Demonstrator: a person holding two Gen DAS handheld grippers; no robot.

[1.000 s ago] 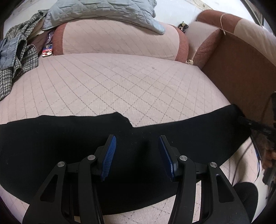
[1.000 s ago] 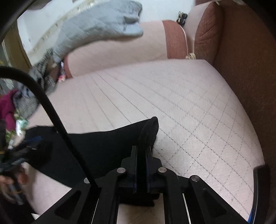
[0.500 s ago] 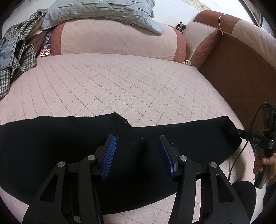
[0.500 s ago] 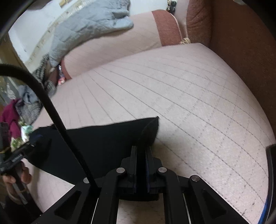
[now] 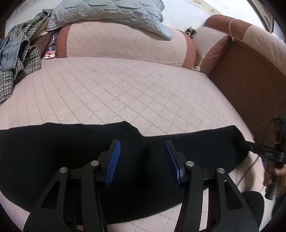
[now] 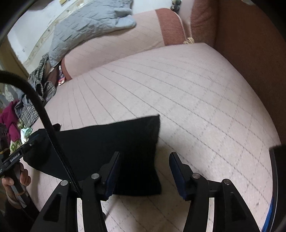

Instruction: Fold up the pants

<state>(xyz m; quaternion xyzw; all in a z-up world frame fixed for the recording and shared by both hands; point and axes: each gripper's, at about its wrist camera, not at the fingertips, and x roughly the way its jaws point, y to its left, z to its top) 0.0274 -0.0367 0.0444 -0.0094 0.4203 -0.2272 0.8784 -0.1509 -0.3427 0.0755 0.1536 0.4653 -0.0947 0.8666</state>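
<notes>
Covering quilted pink sofa (image 5: 125, 92): black pants (image 5: 53, 151)

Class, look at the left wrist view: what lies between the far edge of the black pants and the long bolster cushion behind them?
Only bare quilted sofa seat separates the black pants from the bolster cushion; the left wrist view shows this.

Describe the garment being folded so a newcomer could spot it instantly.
Start at the pink quilted sofa seat. Along its near edge lies a flat, dark strip: the black pants. Unlike the grey quilted blanket and checked clothes behind, they are plain black.
</notes>
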